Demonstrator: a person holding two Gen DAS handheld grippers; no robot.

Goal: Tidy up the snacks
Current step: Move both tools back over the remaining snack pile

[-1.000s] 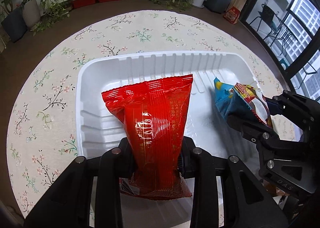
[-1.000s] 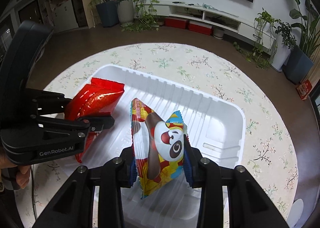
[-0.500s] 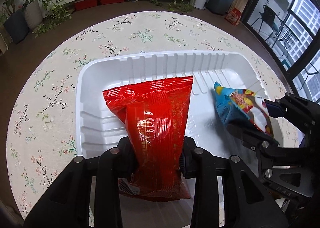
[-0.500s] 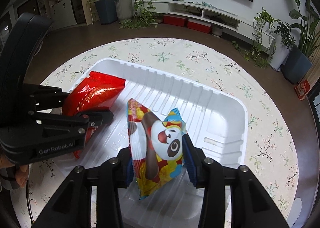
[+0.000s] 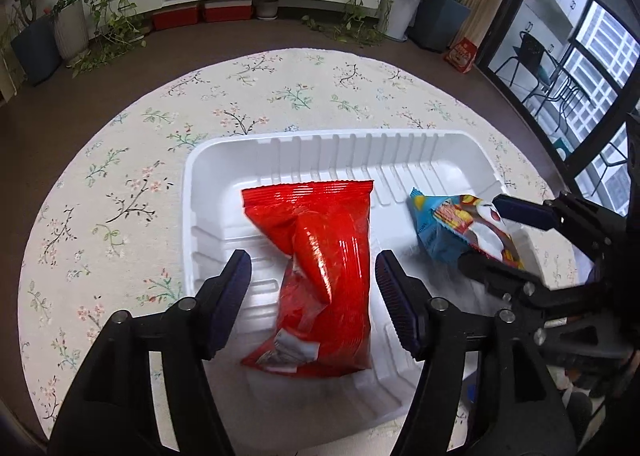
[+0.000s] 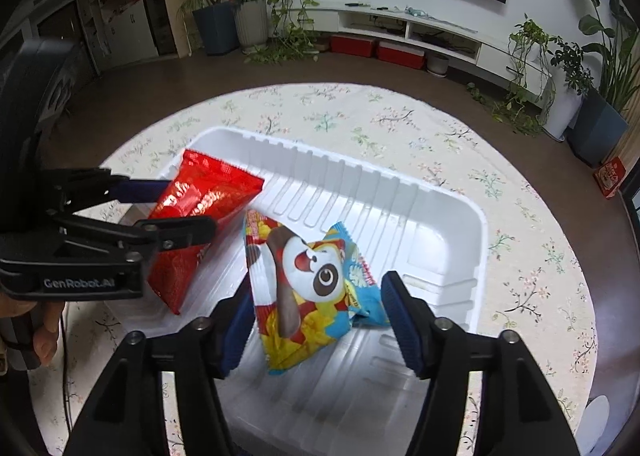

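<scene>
Red snack bag (image 5: 320, 268) between just-spread left tool (image 5: 312, 284), "GenRobot.AI" lettering, cartoon-dog bag (image 6: 316, 288) between just-spread right tool (image 6: 318, 312)

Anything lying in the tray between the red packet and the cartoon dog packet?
Nothing: bare white tray floor separates the red packet from the cartoon dog packet, seen in the left wrist view.

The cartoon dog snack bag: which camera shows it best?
The right wrist view: the cartoon dog snack bag faces the lens, whole, between open jaws. The left wrist view catches it edge-on at the side, partly hidden by the right gripper.
</scene>
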